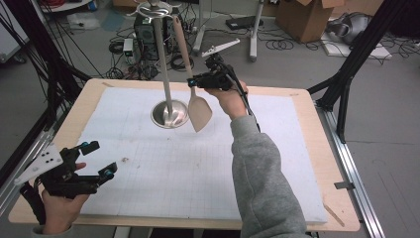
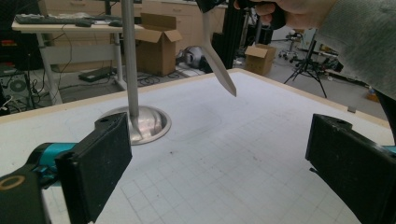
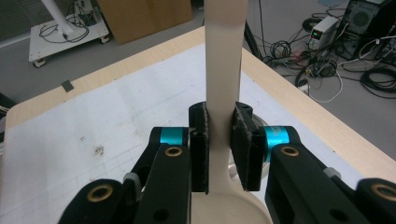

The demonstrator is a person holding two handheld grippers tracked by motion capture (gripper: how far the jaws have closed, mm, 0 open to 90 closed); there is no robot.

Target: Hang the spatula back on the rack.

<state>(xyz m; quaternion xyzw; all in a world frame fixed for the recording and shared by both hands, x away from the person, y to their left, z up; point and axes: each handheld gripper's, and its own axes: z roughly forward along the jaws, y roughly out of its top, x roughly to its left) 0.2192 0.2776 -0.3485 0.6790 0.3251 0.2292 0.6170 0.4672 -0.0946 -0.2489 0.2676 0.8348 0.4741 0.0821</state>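
from above, the right tool (image 1: 194, 82) is out over the far middle of the surface (image 1: 307, 148), clamped on the neck of a pale wooden spatula (image 1: 199, 113) just above its blade. the spatula's long axis runs steeply, handle going up and away toward the top of the metal stand (image 1: 162, 59), blade hanging down beside the stand's round base (image 1: 169, 115) and seemingly clear of the white mat (image 1: 173, 168). whether the handle's top hangs on the rack head i can't tell. the left tool (image 1: 99, 161) sits at the near left corner, jaws spread wide with nothing between them, well apart from the spatula.

from the left gripper view, the two black jaws stand far apart and the mat lies bare between them. ahead, the stand's pole rises from its base, and to its right the spatula blade (image 2: 219, 70) slants down from the other hand (image 2: 299, 9) at the top edge.

from the right gripper view, the right tool's pads (image 3: 201, 144) press both sides of the spatula neck (image 3: 223, 70), which runs straight up the middle; the blade widens below the jaws.

by my reckoning the right hand is the one that matters here: any move follows the handle's line at the stand, and the left is too far off to help.
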